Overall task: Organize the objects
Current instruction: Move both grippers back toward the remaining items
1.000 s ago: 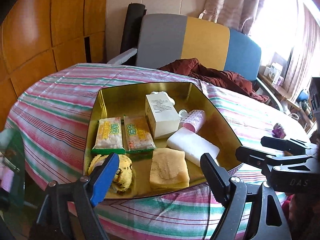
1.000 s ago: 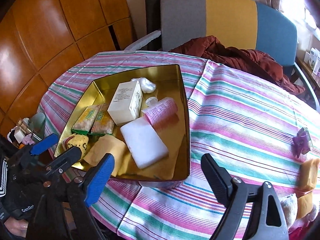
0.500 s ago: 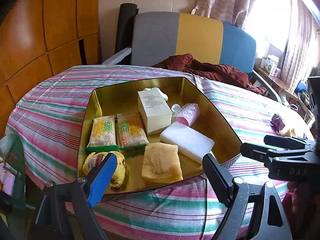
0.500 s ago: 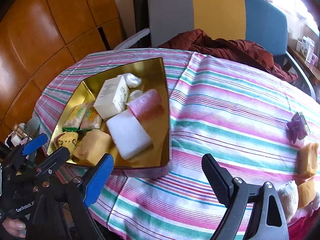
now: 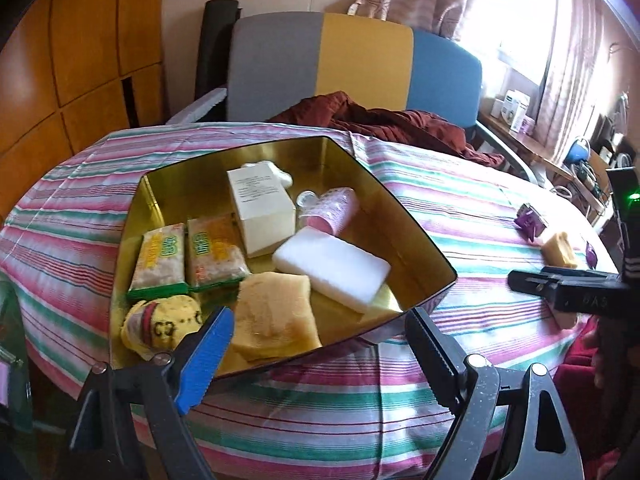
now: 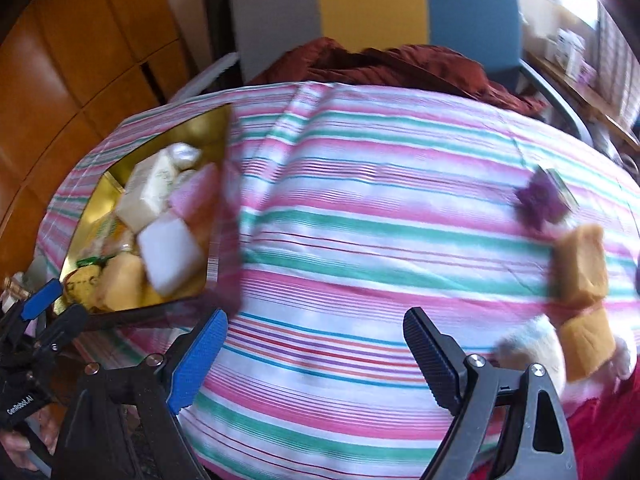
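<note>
Between the spread fingers of the right gripper (image 6: 316,344) lay only striped tablecloth (image 6: 360,208); its jaws stood wide apart and gripped nothing. Ahead and to its right, near the table edge, sat the loose items not yet gathered: 2 yellow sponges (image 6: 580,268), 1 behind the other with their long sides running roughly away from the camera, a purple packet (image 6: 538,200) just beyond them, and a pale soft object (image 6: 532,350) touching the nearer sponge. The right-wrist view was motion-blurred, so finer detail could not be read. The gold tray (image 6: 218,216) lay well apart to the left, already holding several items. The left gripper (image 5: 318,338) hung at the tray's near rim, likewise unclenched and empty, with a sponge and a white block inside the tray just beyond its tips. Judged from this layout, the right gripper was much the nearer to the loose sponges, and the coming reach would run forward and rightward.
</note>
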The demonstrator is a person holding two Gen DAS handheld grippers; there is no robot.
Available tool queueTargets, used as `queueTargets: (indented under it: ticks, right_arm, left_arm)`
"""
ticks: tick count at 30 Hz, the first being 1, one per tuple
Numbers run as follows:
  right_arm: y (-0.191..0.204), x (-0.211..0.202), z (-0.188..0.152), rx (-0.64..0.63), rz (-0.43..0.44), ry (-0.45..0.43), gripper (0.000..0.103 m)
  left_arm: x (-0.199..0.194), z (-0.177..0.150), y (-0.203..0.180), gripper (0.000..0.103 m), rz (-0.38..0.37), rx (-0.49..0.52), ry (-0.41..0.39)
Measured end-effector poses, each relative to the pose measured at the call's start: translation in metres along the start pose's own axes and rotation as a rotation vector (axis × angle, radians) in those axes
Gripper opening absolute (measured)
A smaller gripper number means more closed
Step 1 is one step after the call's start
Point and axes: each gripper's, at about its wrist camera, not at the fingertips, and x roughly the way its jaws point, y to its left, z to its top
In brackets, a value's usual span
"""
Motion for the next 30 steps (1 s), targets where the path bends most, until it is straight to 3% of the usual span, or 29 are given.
queueTargets:
  ticks: [11,17,30]
  right_arm:
    - [-0.118,-0.040,0.014,0.261,-0.171,-0.058,0.091]
    - [-0.180,-0.059,0.026,0.419,-0.222,-0.105,0.091]
    - [-0.260,-0.038,0.079,0.553,-0.197,-0.142,0.091]
  left_arm:
    - [0.008,0.014,-0.029,0.088,-0.058,0.065,0.018]
    - [0.016,0.030,-0.060,0.088,-0.099,0.130,0.016]
    - [0.069,0.082,-0.170,0.088,-0.227,0.317,0.028]
